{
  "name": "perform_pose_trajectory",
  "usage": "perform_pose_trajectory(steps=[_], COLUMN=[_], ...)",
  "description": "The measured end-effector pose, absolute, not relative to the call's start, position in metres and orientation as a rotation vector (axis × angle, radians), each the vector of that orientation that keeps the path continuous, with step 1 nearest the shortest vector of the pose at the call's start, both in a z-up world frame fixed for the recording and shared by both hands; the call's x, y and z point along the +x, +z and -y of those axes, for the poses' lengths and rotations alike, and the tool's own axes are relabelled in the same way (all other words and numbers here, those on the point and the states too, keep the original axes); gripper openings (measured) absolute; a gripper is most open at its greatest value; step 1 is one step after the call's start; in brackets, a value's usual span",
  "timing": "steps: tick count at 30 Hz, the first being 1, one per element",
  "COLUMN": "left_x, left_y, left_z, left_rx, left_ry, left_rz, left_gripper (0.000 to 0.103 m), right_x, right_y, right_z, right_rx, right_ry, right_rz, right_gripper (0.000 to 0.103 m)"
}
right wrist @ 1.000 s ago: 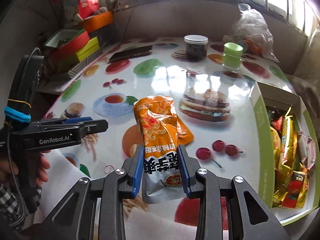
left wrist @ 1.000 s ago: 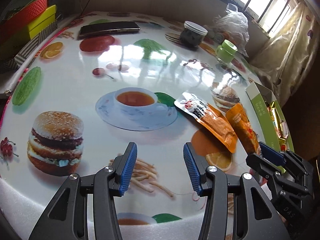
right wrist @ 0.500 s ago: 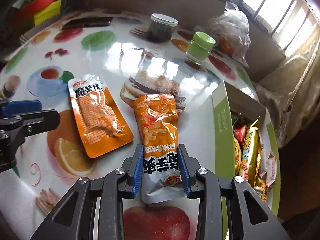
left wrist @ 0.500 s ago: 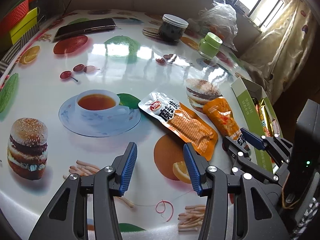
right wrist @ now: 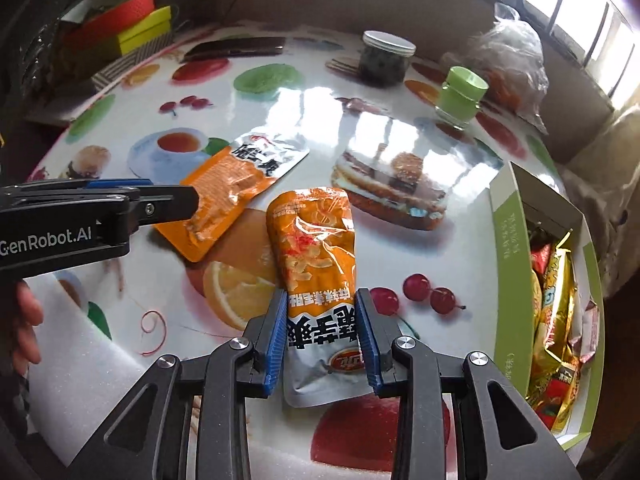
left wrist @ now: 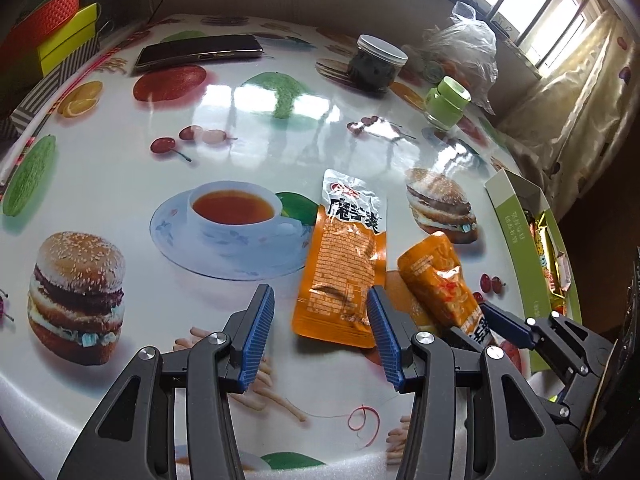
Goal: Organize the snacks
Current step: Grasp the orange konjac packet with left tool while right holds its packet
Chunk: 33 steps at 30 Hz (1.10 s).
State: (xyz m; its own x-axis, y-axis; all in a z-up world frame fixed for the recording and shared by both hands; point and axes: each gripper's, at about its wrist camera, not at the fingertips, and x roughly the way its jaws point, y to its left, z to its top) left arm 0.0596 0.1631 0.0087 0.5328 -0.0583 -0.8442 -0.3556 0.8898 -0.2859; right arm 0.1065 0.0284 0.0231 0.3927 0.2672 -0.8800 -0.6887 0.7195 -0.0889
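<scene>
My right gripper is shut on an orange snack pouch and holds it above the table; the pouch also shows in the left wrist view. A second flat orange and silver snack packet lies on the printed tablecloth, also seen in the right wrist view. My left gripper is open and empty, its fingers just short of that packet's near edge. A green-rimmed box with several snack packets stands at the right.
On the far side of the table stand a dark jar with a white lid, a green-lidded jar, a plastic bag and a phone. Coloured boxes are stacked at the far left.
My left gripper has moved right and closer to the flat packet, still open. My right gripper has kept hold of the pouch and swung back to the left, nearer the left gripper.
</scene>
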Motion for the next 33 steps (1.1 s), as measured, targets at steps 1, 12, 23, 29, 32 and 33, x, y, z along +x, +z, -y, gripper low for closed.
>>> perform_pose_trajectory(steps=[1, 12, 23, 29, 32, 33], left_x=[0.063, 0.100, 0.115, 0.115, 0.113, 0.113], left_y=[0.008, 0.008, 0.001, 0.001, 0.003, 0.003], left_z=[-0.160, -0.131, -0.128, -0.128, -0.128, -0.128], left_rx=[-0.438, -0.160, -0.124, -0.128, -0.132, -0.135], left_ry=[0.172, 0.143, 0.180, 0.181, 0.179, 0.173], left_rz=[-1.010, -1.049, -1.079, -1.078, -1.060, -1.055], left_gripper=[0.050, 0.059, 0.066, 0.066, 0.053, 0.053], right_x=[0.107, 0.106, 0.109, 0.109, 0.109, 0.109], right_y=[0.025, 0.024, 0.021, 0.022, 0.022, 0.022], right_z=[-0.024, 0.010, 0.014, 0.013, 0.014, 0.014], right_rx=[-0.460, -0.315, -0.279, -0.275, -0.273, -0.273], right_ry=[0.638, 0.610, 0.607, 0.610, 0.611, 0.611], right_rz=[-0.996, -1.034, -1.045, -1.046, -1.049, -1.049], right_gripper=[0.031, 0.032, 0.032, 0.032, 0.032, 0.032])
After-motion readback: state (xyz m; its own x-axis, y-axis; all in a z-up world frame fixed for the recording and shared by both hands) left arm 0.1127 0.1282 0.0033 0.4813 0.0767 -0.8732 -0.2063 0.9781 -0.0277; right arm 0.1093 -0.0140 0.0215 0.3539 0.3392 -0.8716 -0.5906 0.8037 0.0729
